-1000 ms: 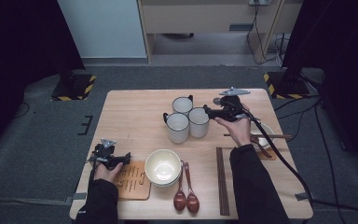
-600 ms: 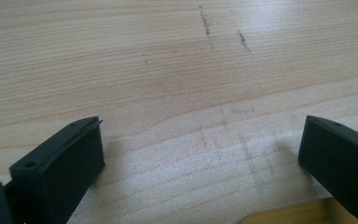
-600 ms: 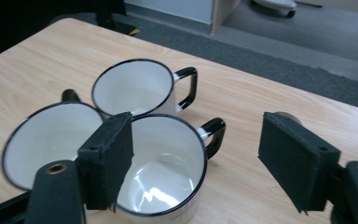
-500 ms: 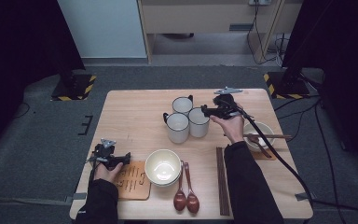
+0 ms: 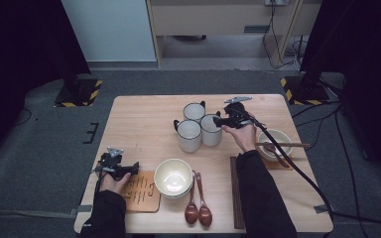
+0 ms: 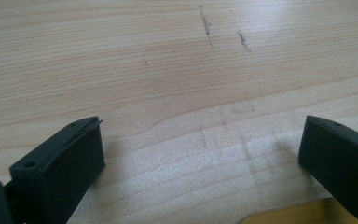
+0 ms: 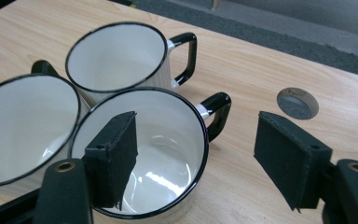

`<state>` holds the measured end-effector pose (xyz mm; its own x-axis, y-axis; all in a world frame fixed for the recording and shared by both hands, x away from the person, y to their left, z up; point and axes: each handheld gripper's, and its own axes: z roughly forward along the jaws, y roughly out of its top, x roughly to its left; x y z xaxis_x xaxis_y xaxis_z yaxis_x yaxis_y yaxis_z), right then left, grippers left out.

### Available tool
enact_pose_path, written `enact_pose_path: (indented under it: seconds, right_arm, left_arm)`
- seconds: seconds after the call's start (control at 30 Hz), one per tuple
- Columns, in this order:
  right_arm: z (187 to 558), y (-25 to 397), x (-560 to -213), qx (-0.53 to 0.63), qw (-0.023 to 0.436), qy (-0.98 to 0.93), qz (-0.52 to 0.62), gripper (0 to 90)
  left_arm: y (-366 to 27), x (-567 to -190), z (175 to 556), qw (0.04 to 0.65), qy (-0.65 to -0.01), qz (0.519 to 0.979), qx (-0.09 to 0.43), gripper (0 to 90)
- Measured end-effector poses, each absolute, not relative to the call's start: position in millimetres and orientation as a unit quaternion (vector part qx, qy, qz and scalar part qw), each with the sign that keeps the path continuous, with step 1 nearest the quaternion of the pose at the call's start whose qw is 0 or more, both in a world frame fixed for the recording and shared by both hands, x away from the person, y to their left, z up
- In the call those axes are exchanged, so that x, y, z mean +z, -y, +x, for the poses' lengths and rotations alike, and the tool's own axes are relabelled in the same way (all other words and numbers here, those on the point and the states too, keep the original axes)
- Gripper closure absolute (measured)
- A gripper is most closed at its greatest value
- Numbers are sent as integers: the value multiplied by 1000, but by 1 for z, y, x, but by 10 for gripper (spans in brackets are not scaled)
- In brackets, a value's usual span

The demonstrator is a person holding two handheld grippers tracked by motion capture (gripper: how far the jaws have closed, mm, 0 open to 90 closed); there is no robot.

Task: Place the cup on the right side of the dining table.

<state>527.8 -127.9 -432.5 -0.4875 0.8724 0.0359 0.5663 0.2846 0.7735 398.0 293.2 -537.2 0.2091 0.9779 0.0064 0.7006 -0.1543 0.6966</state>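
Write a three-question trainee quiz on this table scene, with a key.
1. True or false: the right gripper is shut on a mug handle.
2. How many white mugs stand grouped on the table?
3. Multiple choice: the left gripper is A) over the cream bowl, B) low over bare wood beside the wooden coaster, C) gripping the spoons.

Key:
1. False; its jaws stand open astride the rim and handle of the nearest mug.
2. Three.
3. B.
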Motion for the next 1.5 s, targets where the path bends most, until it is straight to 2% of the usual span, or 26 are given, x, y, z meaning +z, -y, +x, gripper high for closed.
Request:
enact_pose_path:
  seconds: [0.8,1.5]
  right_arm:
    - [538,127,-457,350,174,-784,483,440]
    - [546,123,-468,335,135,-770,526,697]
  left_arm:
    - [-293,-537,398,290,-582,721,239,0]
    - [-293,-537,398,290,-581,722,238,0]
